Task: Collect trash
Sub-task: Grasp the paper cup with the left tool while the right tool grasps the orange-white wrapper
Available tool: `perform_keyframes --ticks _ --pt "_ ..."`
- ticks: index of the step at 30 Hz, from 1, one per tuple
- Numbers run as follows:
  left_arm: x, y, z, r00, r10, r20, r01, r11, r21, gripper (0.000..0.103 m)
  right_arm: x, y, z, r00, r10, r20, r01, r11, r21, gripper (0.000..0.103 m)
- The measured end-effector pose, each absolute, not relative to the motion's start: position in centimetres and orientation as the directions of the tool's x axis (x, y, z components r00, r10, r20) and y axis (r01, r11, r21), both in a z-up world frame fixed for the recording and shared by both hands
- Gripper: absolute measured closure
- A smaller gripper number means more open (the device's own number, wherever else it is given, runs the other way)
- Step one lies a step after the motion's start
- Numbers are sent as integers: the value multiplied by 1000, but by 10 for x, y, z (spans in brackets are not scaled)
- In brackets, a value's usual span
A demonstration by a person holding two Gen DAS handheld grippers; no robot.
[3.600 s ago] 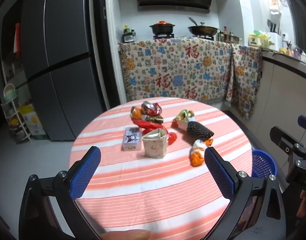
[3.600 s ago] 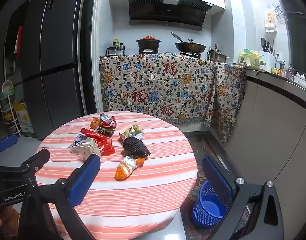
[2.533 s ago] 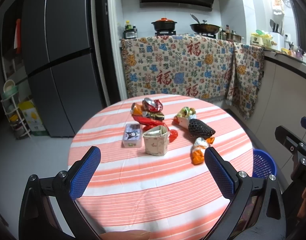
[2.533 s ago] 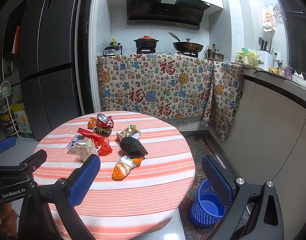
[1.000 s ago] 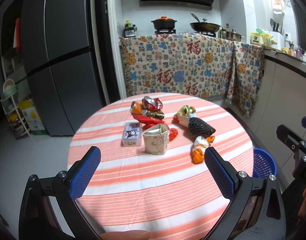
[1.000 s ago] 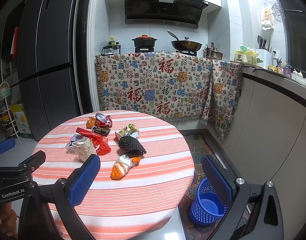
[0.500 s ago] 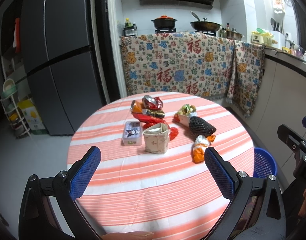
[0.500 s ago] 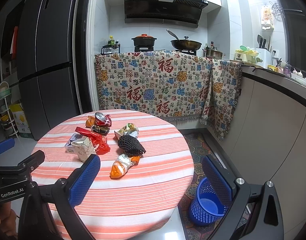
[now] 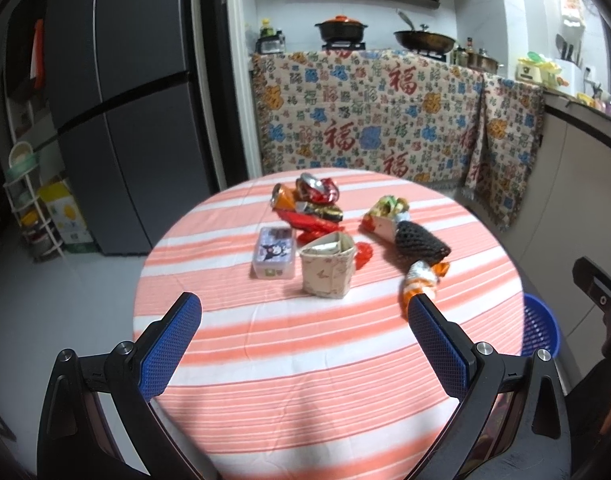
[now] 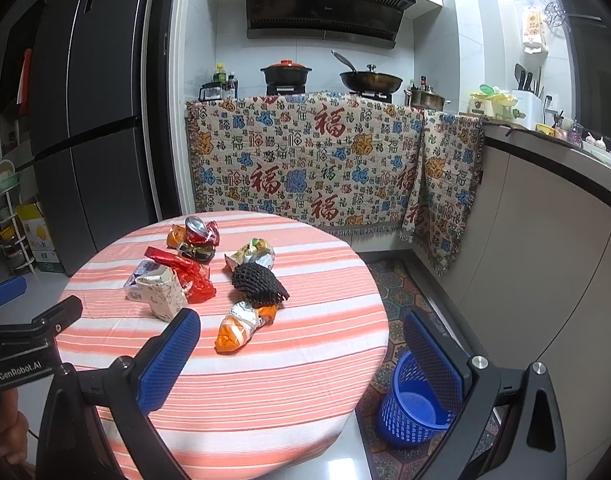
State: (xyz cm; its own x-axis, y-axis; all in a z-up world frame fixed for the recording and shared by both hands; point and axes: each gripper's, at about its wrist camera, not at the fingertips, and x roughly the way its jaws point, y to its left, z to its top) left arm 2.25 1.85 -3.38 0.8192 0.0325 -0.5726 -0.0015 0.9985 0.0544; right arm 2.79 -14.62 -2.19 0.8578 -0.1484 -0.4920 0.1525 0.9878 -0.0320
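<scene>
Trash lies on a round striped table: a beige crumpled carton, a small plastic box, red wrappers, crushed cans, a black foam net, an orange wrapper and a green-white packet. My left gripper is open and empty above the table's near side. My right gripper is open and empty; the orange wrapper lies between its fingers' line of sight. A blue mesh bin stands on the floor right of the table.
A dark fridge stands at the left. A counter draped in patterned cloth runs behind the table, with pots on the stove. A white cabinet front lines the right. A shelf rack stands far left.
Both views have crept slightly nearer the table. Both grippers stay open and nothing on the table has moved.
</scene>
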Motion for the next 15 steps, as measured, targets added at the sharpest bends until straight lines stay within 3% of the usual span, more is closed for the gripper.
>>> perform_keyframes --ticks 10,15 --pt "74 36 -83 760 4 -650 9 1000 18 0 72 -151 -78 798 -91 -596 127 992 20 0" --pt "109 32 -114 728 -79 -681 137 990 31 0 106 -142 -116 757 -40 -652 74 997 24 0"
